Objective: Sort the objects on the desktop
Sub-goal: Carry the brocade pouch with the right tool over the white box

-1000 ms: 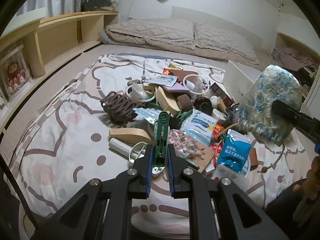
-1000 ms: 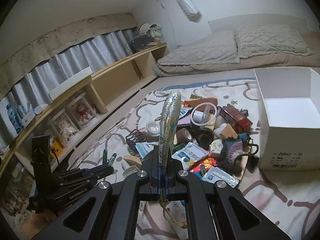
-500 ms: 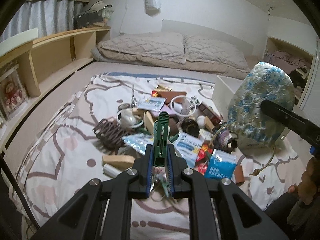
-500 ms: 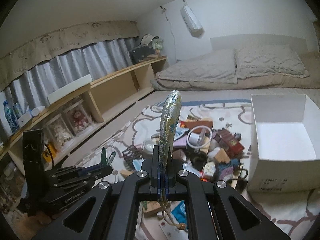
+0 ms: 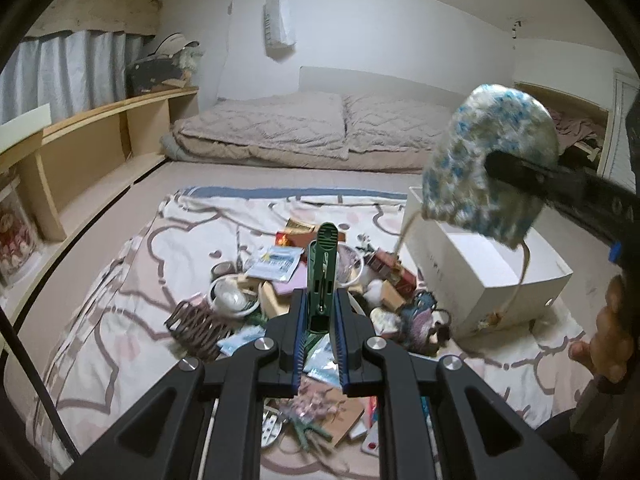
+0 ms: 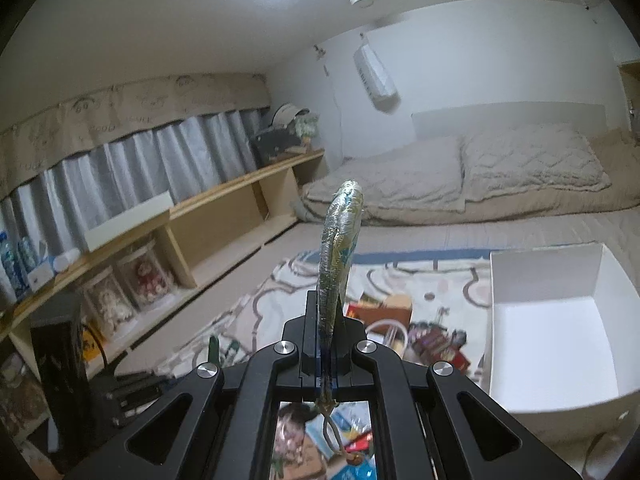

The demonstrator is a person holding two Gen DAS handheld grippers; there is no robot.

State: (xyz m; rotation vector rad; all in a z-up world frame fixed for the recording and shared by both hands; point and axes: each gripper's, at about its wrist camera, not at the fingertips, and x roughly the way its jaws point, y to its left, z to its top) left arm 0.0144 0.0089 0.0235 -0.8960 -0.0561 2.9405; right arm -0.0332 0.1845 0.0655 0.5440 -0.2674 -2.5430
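My left gripper point(image 5: 320, 326) is shut on a green clip point(image 5: 323, 270) that stands up between its blue pads, high above a heap of small objects point(image 5: 296, 304) on the patterned bedspread. My right gripper point(image 6: 329, 344) is shut on a blue-and-cream patterned drawstring pouch point(image 6: 340, 248), seen edge-on; in the left wrist view the same pouch point(image 5: 486, 164) hangs broadside at the upper right, its cords dangling. An open white box point(image 6: 556, 328) sits on the bed to the right of the heap, below the pouch.
A wooden shelf point(image 5: 104, 140) with curtains behind runs along the left wall. Pillows and a folded quilt point(image 5: 312, 128) lie at the head of the bed. A person's hand point(image 5: 608, 344) shows at the right edge. The left gripper's body point(image 6: 128, 388) appears low left in the right wrist view.
Both grippers have risen with their loads, so the heap and box look lower and farther away. The pouch has moved up over the white box in the left wrist view.
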